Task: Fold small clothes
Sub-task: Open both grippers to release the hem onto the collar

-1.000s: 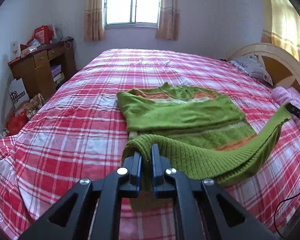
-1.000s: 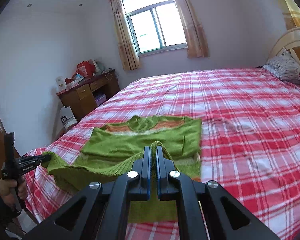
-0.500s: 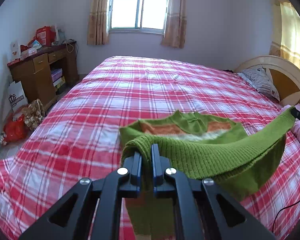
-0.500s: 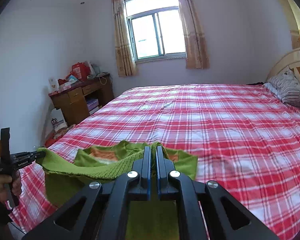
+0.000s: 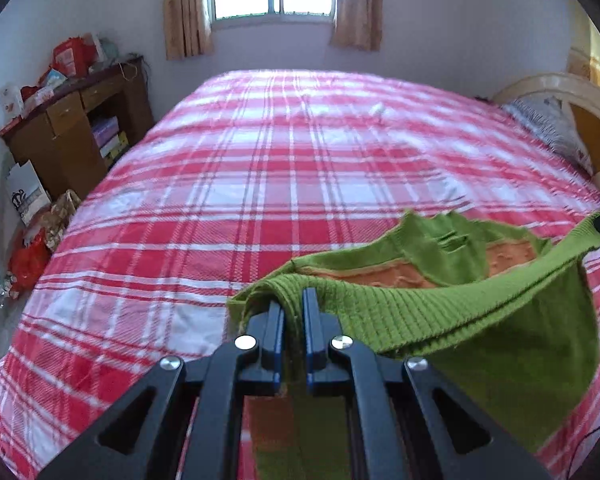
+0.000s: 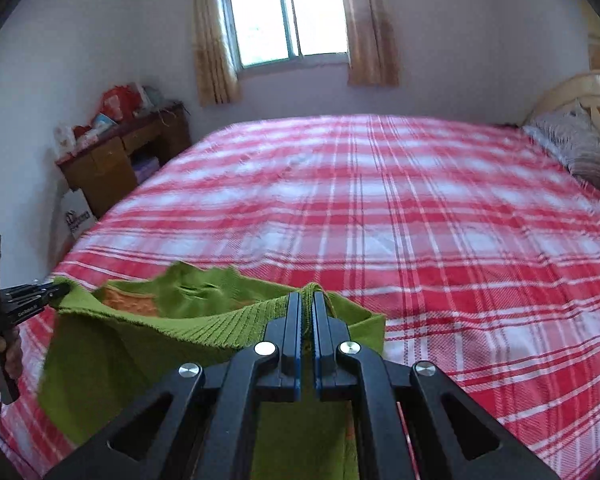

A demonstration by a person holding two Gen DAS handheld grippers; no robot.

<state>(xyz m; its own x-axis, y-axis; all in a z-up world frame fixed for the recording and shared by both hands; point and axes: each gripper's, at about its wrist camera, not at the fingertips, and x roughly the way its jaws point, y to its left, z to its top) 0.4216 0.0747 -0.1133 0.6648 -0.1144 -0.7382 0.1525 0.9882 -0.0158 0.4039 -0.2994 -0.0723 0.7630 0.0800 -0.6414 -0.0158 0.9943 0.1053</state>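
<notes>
Green knit sweater (image 5: pixel 460 312) sags softly above the plaid bed (image 5: pixel 284 184); your left gripper (image 5: pixel 293 304) and right gripper (image 6: pixel 307 300) clamp its ribbed hem corners.

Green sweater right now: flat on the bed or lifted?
Lifted. Left gripper and right gripper each pinch the ribbed hem of the green sweater; its body hangs below. Collar end's contact with the bed: cannot tell.

The green knit sweater (image 5: pixel 440 312) with orange chest band hangs doubled, ribbed hem stretched taut above the plaid bed.
</notes>
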